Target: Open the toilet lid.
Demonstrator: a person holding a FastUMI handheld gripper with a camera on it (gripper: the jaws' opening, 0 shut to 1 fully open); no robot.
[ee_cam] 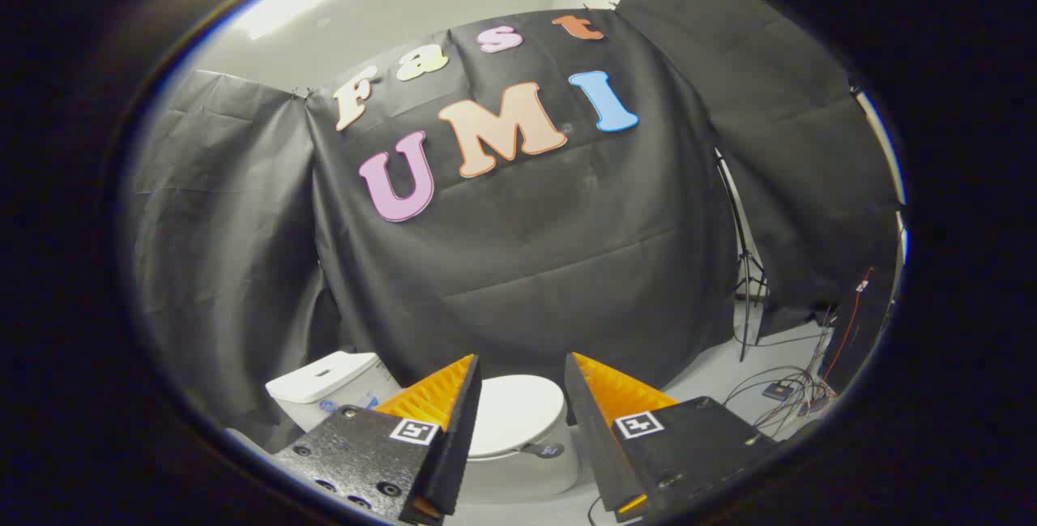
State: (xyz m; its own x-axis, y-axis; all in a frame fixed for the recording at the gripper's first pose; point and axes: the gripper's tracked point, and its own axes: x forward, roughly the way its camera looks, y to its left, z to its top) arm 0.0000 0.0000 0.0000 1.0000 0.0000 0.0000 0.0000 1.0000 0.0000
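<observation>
So from the gripper view, the claw [520, 368] sits at the bottom middle of the frame with its two fingers spread apart, released, nothing pinched between them and nothing touching either one. Looking through the gap between the fingers, you can see the toilet [518, 461] low in the frame, some way beyond the fingertips, a white one sitting on a pale floor [713, 376]. The toilet lid [512, 416] is down flat, closed over the bowl, and it shows right in the gap between the two fingers, with the left finger covering its left edge. There's a small dark tag or knob thing [544, 451] at the front right of the lid rim, can't really tell what it is. The tank [324, 384] is off to the lower left of the frame, just left of the left finger, white with a flat cover on top and something blue on its front that's too small to make out. Behind the toilet hangs the black cloth wall [527, 267], taking up most of the middle of the frame, with more black cloth on the left and right. Over on the right side there's a thin light stand [741, 267] standing upright against the cloth, and at the lower right a messy bunch of cables [798, 392] lies on the floor.
</observation>
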